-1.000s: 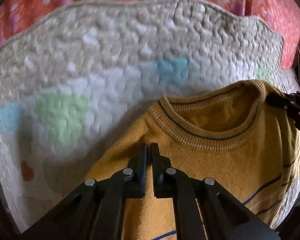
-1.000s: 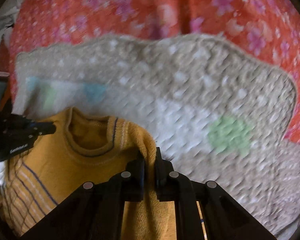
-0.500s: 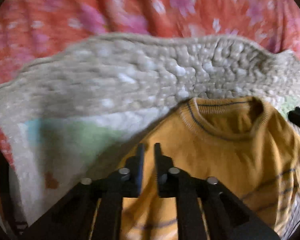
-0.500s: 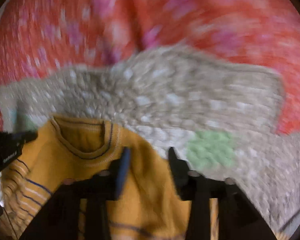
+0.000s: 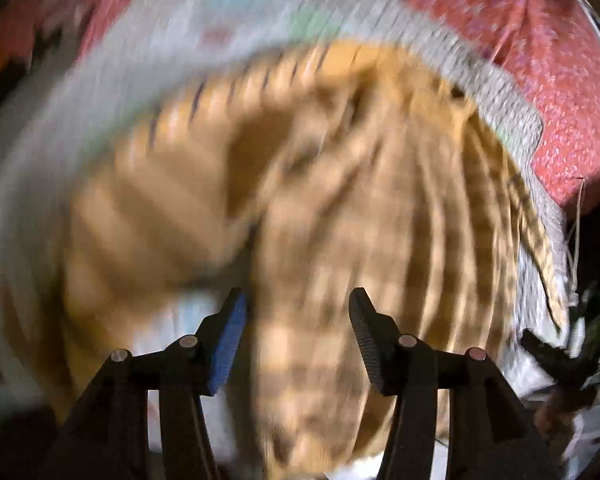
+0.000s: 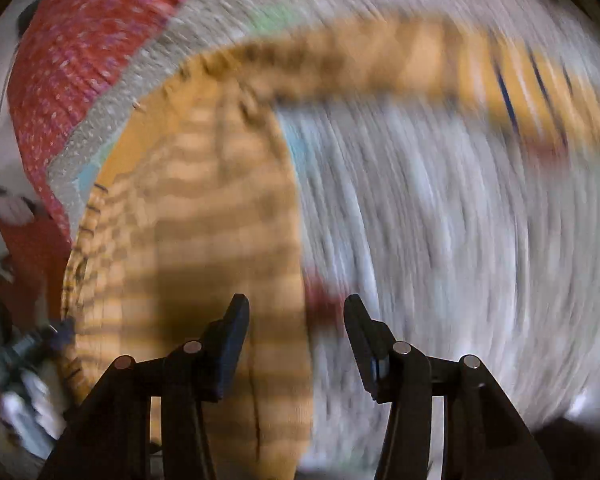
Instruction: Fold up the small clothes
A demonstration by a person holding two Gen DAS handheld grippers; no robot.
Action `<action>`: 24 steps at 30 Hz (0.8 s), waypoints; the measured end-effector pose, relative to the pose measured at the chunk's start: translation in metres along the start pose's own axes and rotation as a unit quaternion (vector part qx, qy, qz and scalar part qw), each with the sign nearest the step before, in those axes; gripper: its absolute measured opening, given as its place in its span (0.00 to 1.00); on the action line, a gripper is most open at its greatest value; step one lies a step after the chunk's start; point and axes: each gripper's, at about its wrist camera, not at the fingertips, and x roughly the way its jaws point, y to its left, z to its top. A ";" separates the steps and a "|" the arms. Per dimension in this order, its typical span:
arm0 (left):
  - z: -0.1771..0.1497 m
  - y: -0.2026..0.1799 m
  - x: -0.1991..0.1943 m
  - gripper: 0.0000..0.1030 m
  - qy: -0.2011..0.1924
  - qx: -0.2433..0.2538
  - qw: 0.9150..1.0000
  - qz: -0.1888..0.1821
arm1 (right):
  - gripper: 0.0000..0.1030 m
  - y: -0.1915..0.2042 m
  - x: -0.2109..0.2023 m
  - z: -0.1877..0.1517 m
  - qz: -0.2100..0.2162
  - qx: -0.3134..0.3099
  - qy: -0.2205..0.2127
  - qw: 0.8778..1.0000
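A red floral bedspread carries a pale quilted mat, on which the striped yellow sweater lies beneath the left gripper, jaws opening, and right gripper, jaws apart, both empty.

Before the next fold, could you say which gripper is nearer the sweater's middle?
Left gripper: above the sweater body, jaws opening, empty. Right gripper: over its edge and the quilt.
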 end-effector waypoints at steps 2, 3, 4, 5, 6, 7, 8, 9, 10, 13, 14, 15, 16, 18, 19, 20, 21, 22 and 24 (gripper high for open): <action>-0.030 0.009 0.007 0.50 0.018 -0.018 1.000 -0.009 | 0.52 -0.010 0.003 -0.025 0.009 0.020 0.009 1.000; -0.046 0.008 0.005 0.50 0.017 -0.009 1.000 -0.009 | 0.52 -0.011 0.007 -0.032 0.008 0.020 0.011 1.000; -0.055 0.003 0.005 0.50 0.016 0.008 1.000 -0.006 | 0.52 -0.010 0.011 -0.040 0.006 0.017 0.015 1.000; -0.063 -0.001 0.004 0.51 0.016 0.024 1.000 -0.004 | 0.52 -0.007 0.016 -0.046 0.004 0.010 0.022 1.000; -0.071 -0.007 0.006 0.57 0.017 0.043 0.999 -0.001 | 0.52 -0.007 0.019 -0.050 0.004 0.006 0.026 1.000; -0.079 -0.014 0.009 0.63 0.014 0.059 0.998 0.006 | 0.52 -0.004 0.024 -0.052 0.003 0.000 0.030 1.000; -0.085 -0.022 0.011 0.64 0.009 0.075 0.997 0.019 | 0.54 0.001 0.028 -0.054 0.001 -0.007 0.031 0.999; -0.090 -0.026 0.012 0.64 0.008 0.089 0.996 0.030 | 0.54 0.002 0.031 -0.056 0.002 -0.012 0.030 0.999; -0.094 -0.033 0.013 0.54 0.010 0.107 0.993 0.044 | 0.39 0.005 0.033 -0.057 0.005 -0.019 0.032 0.999; -0.096 -0.039 0.005 0.11 0.019 0.118 0.991 0.061 | 0.07 0.007 0.025 -0.064 0.019 -0.017 0.035 0.999; -0.095 -0.038 -0.001 0.10 0.017 0.111 0.992 0.060 | 0.07 0.007 0.018 -0.065 0.014 -0.015 0.029 0.999; -0.092 -0.039 -0.007 0.10 0.014 0.106 0.992 0.061 | 0.06 0.006 0.012 -0.066 0.008 -0.014 0.027 1.000; -0.093 -0.037 -0.015 0.10 0.011 0.101 0.993 0.059 | 0.06 0.003 0.005 -0.070 -0.005 -0.009 0.025 1.000; -0.097 -0.032 -0.024 0.10 0.011 0.093 0.994 0.053 | 0.06 -0.004 -0.003 -0.077 -0.009 0.005 0.026 1.000; -0.099 -0.030 -0.026 0.10 0.013 0.090 0.994 0.052 | 0.06 -0.008 -0.004 -0.081 -0.012 0.009 0.030 0.999; -0.100 -0.029 -0.024 0.10 0.016 0.088 0.995 0.054 | 0.07 -0.011 -0.004 -0.084 -0.015 0.008 0.036 0.999; -0.101 -0.028 -0.020 0.10 0.020 0.085 0.995 0.056 | 0.07 -0.013 0.001 -0.088 -0.022 0.007 0.045 0.999; -0.100 -0.026 -0.016 0.10 0.024 0.081 0.995 0.056 | 0.07 -0.014 0.004 -0.089 -0.033 0.008 0.055 0.998; -0.102 -0.021 -0.012 0.11 0.033 0.068 0.995 0.057 | 0.07 -0.019 0.010 -0.091 -0.050 0.018 0.076 0.996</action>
